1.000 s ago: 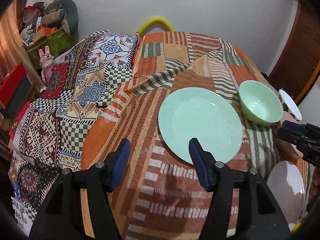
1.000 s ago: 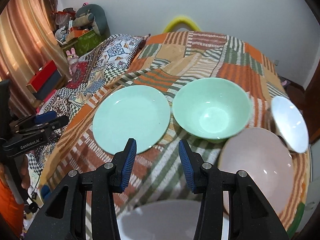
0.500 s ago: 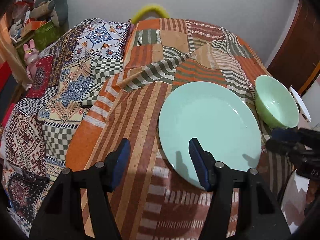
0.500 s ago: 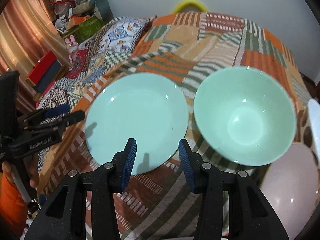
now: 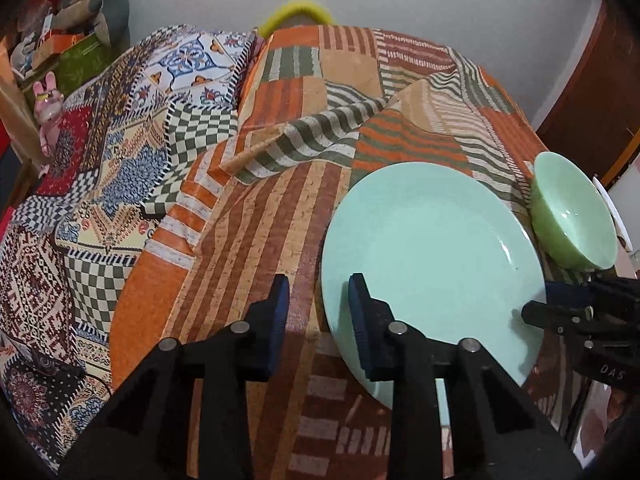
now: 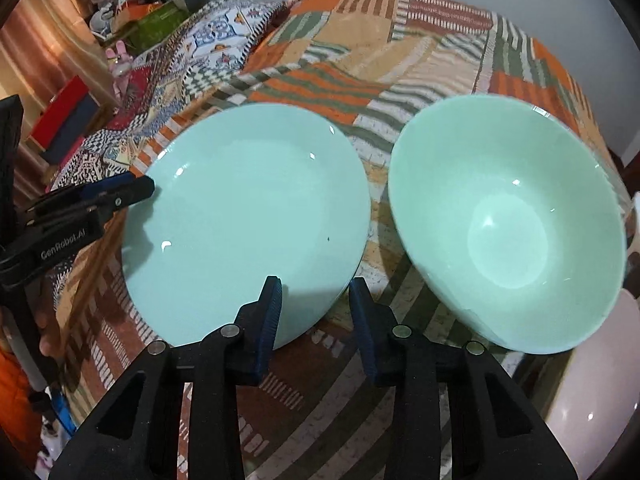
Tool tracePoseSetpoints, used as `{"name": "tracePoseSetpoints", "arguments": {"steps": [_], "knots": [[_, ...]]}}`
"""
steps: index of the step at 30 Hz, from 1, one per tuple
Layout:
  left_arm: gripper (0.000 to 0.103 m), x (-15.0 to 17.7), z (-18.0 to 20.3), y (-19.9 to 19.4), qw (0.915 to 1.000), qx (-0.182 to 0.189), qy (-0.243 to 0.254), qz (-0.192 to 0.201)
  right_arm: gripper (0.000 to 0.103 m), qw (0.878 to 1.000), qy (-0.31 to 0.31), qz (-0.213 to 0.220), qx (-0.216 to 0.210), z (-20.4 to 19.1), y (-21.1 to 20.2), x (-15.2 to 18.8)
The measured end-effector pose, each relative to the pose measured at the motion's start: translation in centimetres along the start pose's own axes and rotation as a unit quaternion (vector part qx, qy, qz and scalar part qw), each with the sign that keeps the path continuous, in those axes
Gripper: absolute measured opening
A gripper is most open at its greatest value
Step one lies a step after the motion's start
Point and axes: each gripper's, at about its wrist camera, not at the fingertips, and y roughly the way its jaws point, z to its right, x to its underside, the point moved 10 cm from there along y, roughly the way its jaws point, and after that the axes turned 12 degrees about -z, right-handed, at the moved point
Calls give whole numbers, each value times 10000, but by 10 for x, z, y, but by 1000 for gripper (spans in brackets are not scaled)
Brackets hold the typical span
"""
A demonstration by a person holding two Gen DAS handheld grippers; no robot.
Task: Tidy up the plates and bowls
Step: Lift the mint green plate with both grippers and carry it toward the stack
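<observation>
Here the mint-green plate (image 6: 248, 220) lies flat on the patterned cloth (image 5: 256, 240), just beside the green bowl (image 6: 508, 220). Both grippers flank its rim: the left gripper (image 5: 318, 312) and the right gripper (image 6: 314, 312) have just been narrowing their jaws, yet each stands parted and grasps nothing. For a sound lift, each should likely straddle the rim edge squarely before clamping.

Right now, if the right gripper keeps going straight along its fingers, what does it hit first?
Likely the near rim of the plate: the right gripper straddles that edge with open jaws. Depth is unclear, so possibly the cloth beside it.
</observation>
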Motion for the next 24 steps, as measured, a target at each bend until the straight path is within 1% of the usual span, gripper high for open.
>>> {"name": "tracePoseSetpoints", "arguments": {"steps": [5, 7, 9, 12, 16, 20, 24], "knots": [[25, -3, 5, 8, 9997, 219, -21, -81, 30, 10000, -13, -4, 58, 0, 4, -4], [24, -4, 10, 13, 9994, 322, 68, -146, 30, 9999, -65, -17, 154, -1, 6, -5], [24, -5, 11, 13, 9995, 279, 60, -127, 30, 9998, -87, -22, 163, -2, 7, -6], [24, -3, 11, 12, 9993, 338, 40, -166, 30, 9999, -47, -69, 74, 0, 7, -7], [24, 8, 13, 8, 9993, 275, 97, -216, 28, 9999, 53, -97, -31, -1, 6, -4], [25, 25, 15, 1, 9993, 256, 135, -226, 27, 9998, 126, -85, -100, -3, 3, 2], [25, 44, 15, -6, 9991, 306, 74, -279, 26, 9997, 130, -85, -173, -5, -1, 9]]}}
